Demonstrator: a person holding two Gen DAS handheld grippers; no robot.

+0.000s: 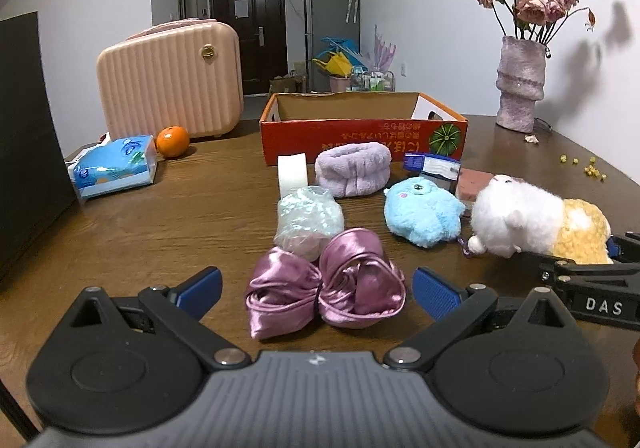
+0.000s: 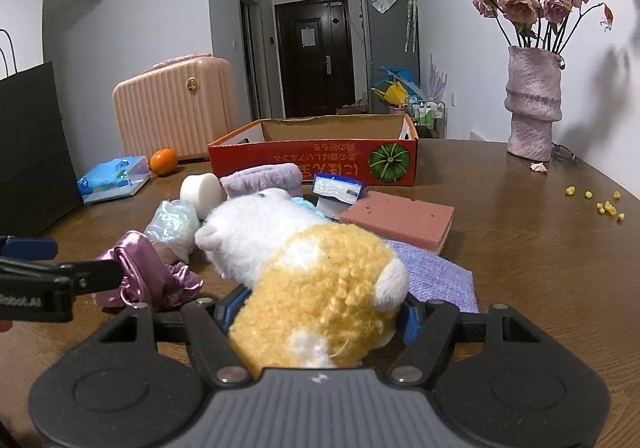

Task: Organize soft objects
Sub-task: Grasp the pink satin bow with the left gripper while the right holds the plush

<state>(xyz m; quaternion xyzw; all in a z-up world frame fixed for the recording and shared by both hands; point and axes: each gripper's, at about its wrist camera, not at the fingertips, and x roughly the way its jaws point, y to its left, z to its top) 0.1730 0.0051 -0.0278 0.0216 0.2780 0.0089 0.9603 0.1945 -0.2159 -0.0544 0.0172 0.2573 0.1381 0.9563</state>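
My right gripper is shut on a white and yellow plush toy, its blue pads pressing the yellow body from both sides. In the left wrist view that plush toy hangs at the right, just above the table. My left gripper is open, with a pink satin bow lying on the table between its fingers and the pads clear of it. Behind the bow lie a bubble-wrap bundle, a blue plush and a lilac fleece band. An open red cardboard box stands behind them.
A white tape roll, a small blue-white pack, a pink sponge and a lilac cloth share the wooden table. A tissue pack, an orange and a pink case sit at the left. A vase stands at the right.
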